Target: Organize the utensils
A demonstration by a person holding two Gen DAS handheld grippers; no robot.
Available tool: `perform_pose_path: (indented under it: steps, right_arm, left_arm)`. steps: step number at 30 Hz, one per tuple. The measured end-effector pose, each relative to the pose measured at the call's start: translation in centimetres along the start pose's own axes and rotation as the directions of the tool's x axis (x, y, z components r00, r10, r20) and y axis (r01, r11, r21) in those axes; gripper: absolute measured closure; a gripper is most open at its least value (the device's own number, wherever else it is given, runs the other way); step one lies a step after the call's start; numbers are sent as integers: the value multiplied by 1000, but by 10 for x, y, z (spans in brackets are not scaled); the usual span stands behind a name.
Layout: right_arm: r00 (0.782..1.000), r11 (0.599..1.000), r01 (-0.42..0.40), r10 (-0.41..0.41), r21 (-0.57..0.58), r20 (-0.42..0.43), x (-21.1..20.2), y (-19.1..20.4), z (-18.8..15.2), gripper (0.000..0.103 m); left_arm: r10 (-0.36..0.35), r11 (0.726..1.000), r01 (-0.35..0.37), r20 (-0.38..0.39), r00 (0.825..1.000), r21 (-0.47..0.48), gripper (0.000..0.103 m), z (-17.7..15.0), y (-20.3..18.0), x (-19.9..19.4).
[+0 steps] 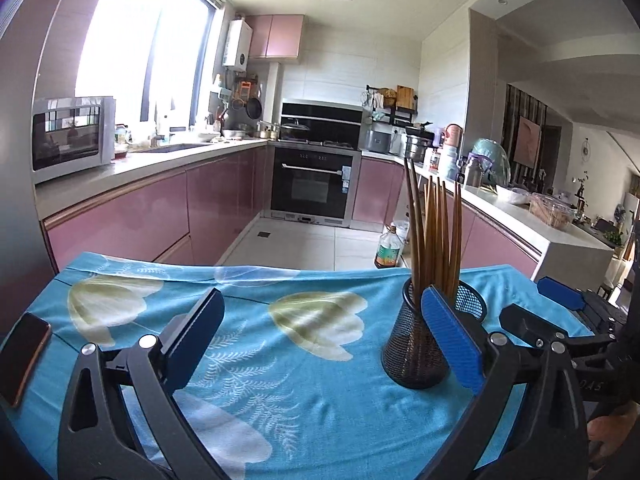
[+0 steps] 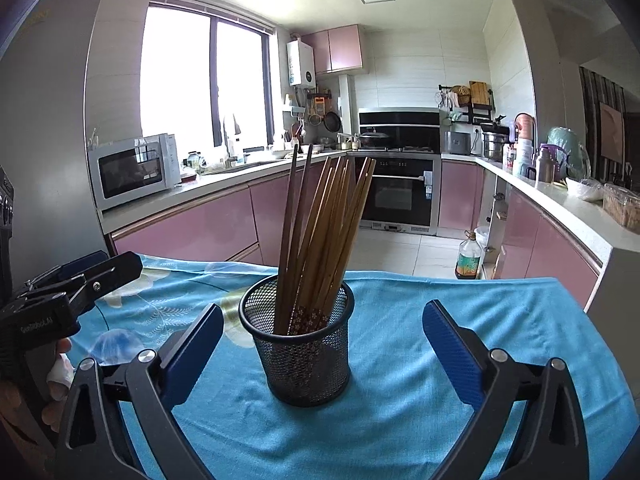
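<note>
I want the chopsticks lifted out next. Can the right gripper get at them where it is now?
Probably yes. The right gripper is open with the mesh holder straight ahead between its fingers, and the chopsticks stand clear above the rim; nothing blocks them.

Holder: black mesh cup [image 2: 298, 344] upright on blue cloth [image 2: 420, 360]
Contents: wooden chopsticks [image 2: 320, 232], leaning
Right gripper [image 2: 322, 348]: spread wide, cup between

Both hand-held grippers [image 1: 324, 344] [image 2: 322, 354] wide apart

Both wrist views low over the blue tablecloth [image 1: 304, 392], facing the kitchen, sharing the mesh holder [image 2: 298, 344]
</note>
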State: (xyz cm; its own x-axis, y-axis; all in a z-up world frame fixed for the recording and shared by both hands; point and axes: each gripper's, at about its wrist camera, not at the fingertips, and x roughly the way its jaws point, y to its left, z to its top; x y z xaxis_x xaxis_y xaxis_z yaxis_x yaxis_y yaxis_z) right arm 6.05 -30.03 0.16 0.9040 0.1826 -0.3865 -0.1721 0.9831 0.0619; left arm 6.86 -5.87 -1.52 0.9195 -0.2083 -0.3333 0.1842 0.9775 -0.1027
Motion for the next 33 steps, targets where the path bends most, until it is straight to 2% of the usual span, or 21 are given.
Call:
perform_pose_path:
  steps: [6,13,20,33]
  right_arm:
    - [998,1000,11,-11,-10,57,-15,8,-6,6]
    - [994,999,28,-26,-18,104,-29,16,-9,6]
    - [989,999,45,-41,-22,144,-38,22,-9,6]
    - [980,997,71,-65,-28,190,-47,27,-12,6]
  left_arm:
    - [47,999,-47,65,997,1,6,-3,4,-27]
    - [79,996,-82,106,991,22,6,-6,7,-48]
    - [110,993,-115,132,985,25,6,-10,9,-60]
    - [117,993,-119,142,983,2,6,-11,14,-66]
